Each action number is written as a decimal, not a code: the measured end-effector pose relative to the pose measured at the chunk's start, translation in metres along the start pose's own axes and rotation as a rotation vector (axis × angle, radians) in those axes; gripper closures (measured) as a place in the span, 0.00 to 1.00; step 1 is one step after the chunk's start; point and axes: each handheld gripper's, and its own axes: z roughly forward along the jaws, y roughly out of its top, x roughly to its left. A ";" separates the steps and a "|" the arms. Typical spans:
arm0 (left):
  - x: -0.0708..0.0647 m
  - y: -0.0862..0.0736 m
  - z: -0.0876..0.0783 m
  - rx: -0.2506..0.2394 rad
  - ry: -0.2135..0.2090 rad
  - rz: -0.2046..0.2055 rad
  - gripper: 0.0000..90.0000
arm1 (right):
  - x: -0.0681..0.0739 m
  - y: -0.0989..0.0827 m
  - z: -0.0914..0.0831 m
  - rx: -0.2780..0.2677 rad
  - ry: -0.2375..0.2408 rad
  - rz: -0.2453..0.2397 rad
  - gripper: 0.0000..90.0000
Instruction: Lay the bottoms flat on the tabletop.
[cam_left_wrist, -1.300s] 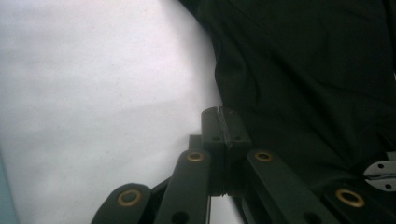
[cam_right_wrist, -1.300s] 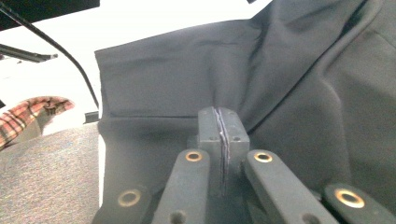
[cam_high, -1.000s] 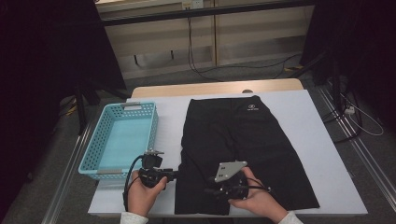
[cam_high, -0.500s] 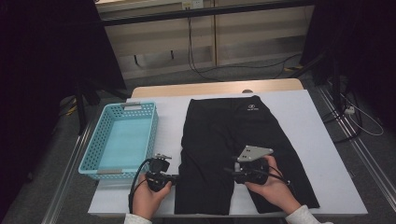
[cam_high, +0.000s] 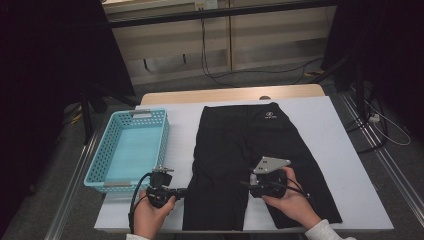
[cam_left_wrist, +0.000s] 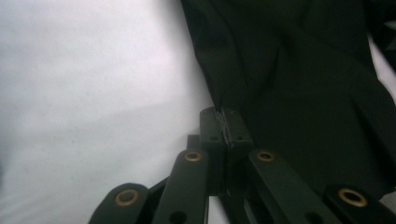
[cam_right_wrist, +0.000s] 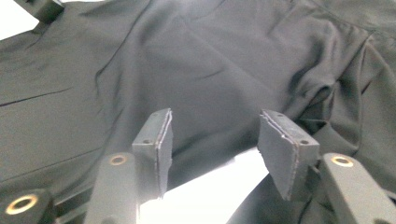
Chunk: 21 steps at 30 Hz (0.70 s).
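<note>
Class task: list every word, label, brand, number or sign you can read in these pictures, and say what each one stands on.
No text can be read.
Small white logo mark on the waistband of the black shorts: too small and blurred to read.

White-topped table (cam_high: 345, 150) with wood edge at far side, grey floor (cam_high: 280, 80) with black cables (cam_high: 215, 75) trailing across it, pale panelled wall (cam_high: 260, 35) behind, dark curtains (cam_high: 45, 75) both sides, metal rails (cam_high: 395, 165) on floor beside table.
</note>
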 end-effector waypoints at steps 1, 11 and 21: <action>-0.001 0.000 0.000 0.000 -0.006 0.001 0.97 | -0.001 0.000 0.000 -0.004 -0.005 0.002 0.48; -0.006 0.004 0.006 -0.050 0.012 0.063 0.44 | -0.002 0.002 -0.001 -0.024 -0.017 0.023 0.39; -0.008 0.007 0.015 -0.069 0.031 0.100 0.20 | 0.000 0.008 0.006 -0.033 -0.022 0.044 0.29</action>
